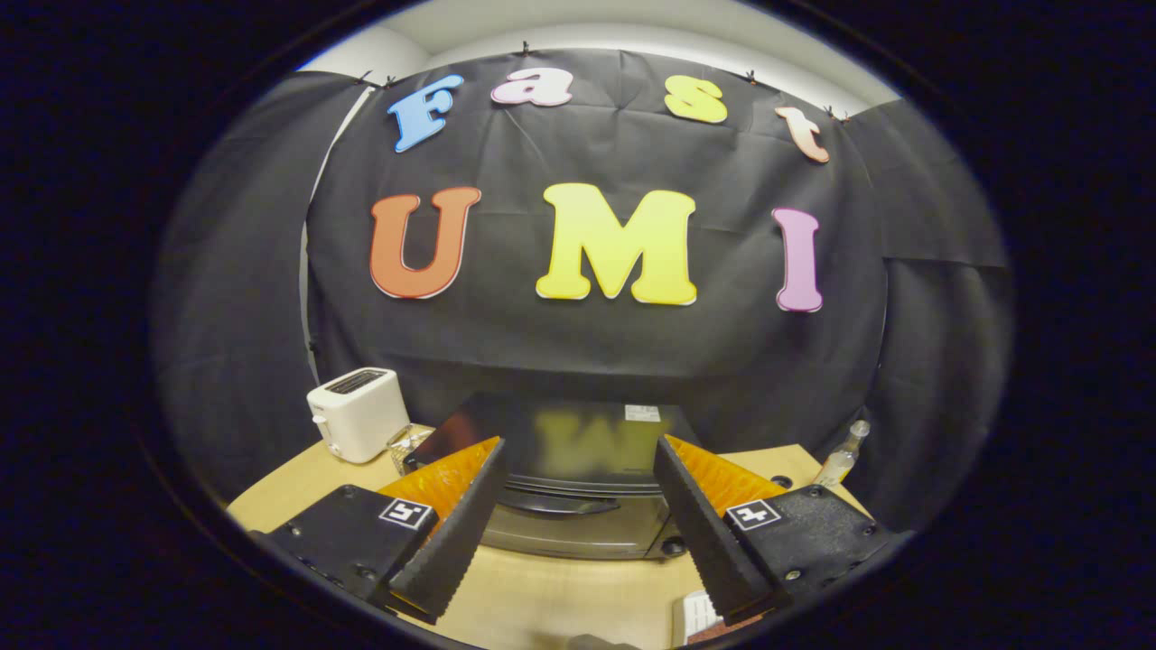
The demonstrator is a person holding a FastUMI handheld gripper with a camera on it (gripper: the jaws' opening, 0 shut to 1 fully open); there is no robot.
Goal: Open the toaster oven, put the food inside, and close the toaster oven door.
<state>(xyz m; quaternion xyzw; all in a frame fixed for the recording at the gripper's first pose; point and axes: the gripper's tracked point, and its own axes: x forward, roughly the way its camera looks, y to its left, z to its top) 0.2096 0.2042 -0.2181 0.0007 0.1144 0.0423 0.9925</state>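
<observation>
Gripper view looks down over a wooden table (560, 600) toward the black cloth wall of the booth. The gripper (578, 465) hangs above the table's near part with its 2 fingers (461, 533) spread wide apart and nothing between the pads. Bare tabletop runs between the fingers and right up to the front of the toaster oven (569, 487), which sits just ahead of the fingertips, centred in the gap. Its door is shut; a dark curved handle (551, 504) crosses the upper part of the door, and a round knob (673, 545) shows at the front's lower right corner. The oven's top is dark and glossy, mirroring the wall behind, with a small white sticker (642, 413) near its back edge.

Left of the oven, a white 2-slot toaster (357, 413) stands near the table's far left corner, with a small clear glass (408, 444) between it and the oven. Right of the oven, a clear bottle (842, 456) stands at the table's far right edge. A white ridged object (697, 617), half hidden, lies under the right finger close to the near edge.
</observation>
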